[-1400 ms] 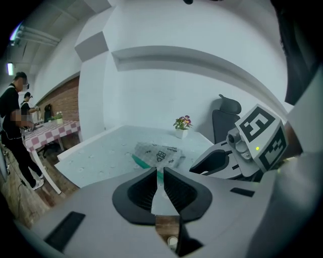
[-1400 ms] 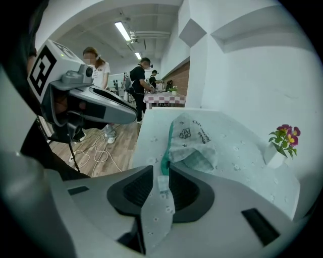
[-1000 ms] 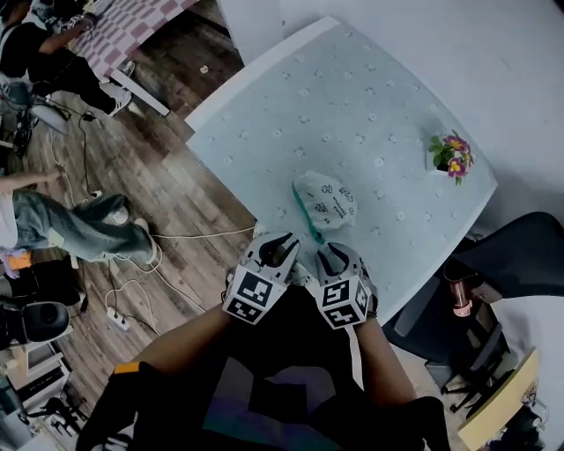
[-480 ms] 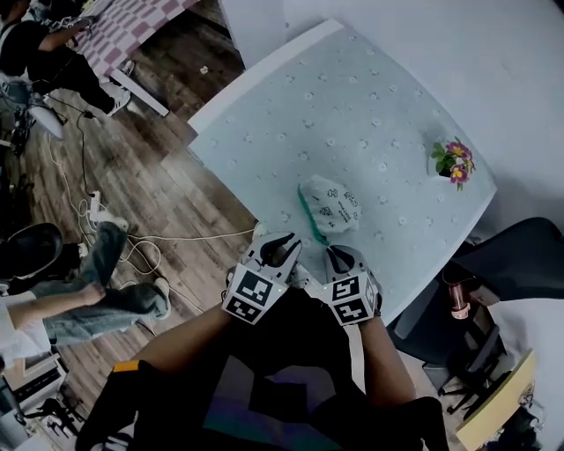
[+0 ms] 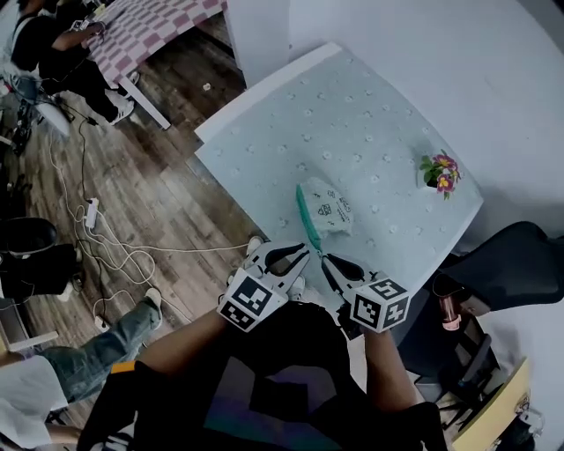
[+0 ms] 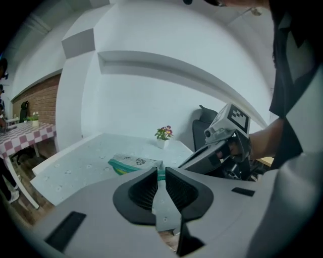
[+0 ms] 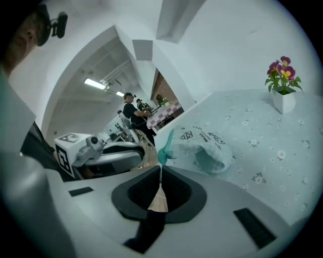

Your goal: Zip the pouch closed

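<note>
Item: pouch, white w/ teal zip edge, on worktop, well apart from flower pot. Chg vs. 1 sec ago: both grippers raised, near end of zip edge lifted w/ them. Left gripper fingers just closed further, pinching that edge. Right gripper fingers just closed from wide, nipping it alongside. Mouth looks agape, so hold secured, zipping prob. not begun.

Office-like workroom: swivel chair, floor cables, checked table

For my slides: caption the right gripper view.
Right hand-held gripper, jaws just closed further, pinches the green zipper end of the pouch.
</note>
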`<act>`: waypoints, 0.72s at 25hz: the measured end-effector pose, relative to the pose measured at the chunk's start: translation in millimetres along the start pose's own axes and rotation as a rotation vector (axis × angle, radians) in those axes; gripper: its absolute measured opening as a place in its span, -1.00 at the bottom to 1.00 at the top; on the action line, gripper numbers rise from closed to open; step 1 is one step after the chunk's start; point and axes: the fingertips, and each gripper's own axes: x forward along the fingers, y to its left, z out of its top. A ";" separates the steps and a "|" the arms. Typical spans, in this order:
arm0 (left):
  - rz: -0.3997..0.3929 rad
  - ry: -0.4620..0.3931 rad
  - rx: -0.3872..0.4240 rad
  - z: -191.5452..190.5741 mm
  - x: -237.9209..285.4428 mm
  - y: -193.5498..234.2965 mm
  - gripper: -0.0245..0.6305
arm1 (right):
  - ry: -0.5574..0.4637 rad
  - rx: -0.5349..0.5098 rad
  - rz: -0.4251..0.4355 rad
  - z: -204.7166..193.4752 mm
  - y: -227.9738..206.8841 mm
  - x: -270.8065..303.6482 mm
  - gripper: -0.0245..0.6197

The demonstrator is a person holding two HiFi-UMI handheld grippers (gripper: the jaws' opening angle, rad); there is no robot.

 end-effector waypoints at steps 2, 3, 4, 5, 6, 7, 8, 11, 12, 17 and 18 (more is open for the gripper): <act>-0.026 -0.015 0.041 7.2 -4.1 -10.5 -0.77 | -0.041 0.046 0.052 9.1 10.5 -9.0 -0.83; -0.036 -0.021 0.064 10.2 -5.1 -14.3 -0.76 | -0.060 0.064 0.076 13.9 14.1 -12.7 -0.83; -0.043 -0.027 0.088 13.1 -5.6 -17.1 -0.74 | -0.077 0.077 0.099 18.8 16.6 -15.7 -0.83; -0.049 -0.033 0.109 15.9 -6.1 -19.1 -0.72 | -0.090 0.087 0.120 23.4 18.4 -18.0 -0.83; -0.055 -0.039 0.129 18.6 -6.7 -20.8 -0.71 | -0.099 0.095 0.143 27.4 20.0 -20.0 -0.83; -0.060 -0.044 0.149 21.1 -7.6 -22.3 -0.69 | -0.103 0.101 0.168 30.8 22.0 -21.8 -0.83; -0.064 -0.047 0.169 23.5 -8.6 -23.6 -0.67 | -0.102 0.106 0.195 33.7 24.2 -23.5 -0.84; -0.064 -0.041 0.227 27.4 -10.4 -25.0 -0.64 | -0.094 0.121 0.263 41.4 29.1 -28.1 -0.84; -0.061 -0.037 0.246 28.1 -10.5 -24.7 -0.63 | -0.093 0.128 0.281 43.8 29.5 -29.2 -0.84; -0.034 -0.031 0.324 29.6 -8.1 -21.0 -0.58 | -0.089 0.155 0.336 52.3 29.7 -30.5 -0.84; -0.031 -0.032 0.334 30.1 -7.1 -20.7 -0.57 | -0.085 0.158 0.339 52.7 29.5 -30.3 -0.84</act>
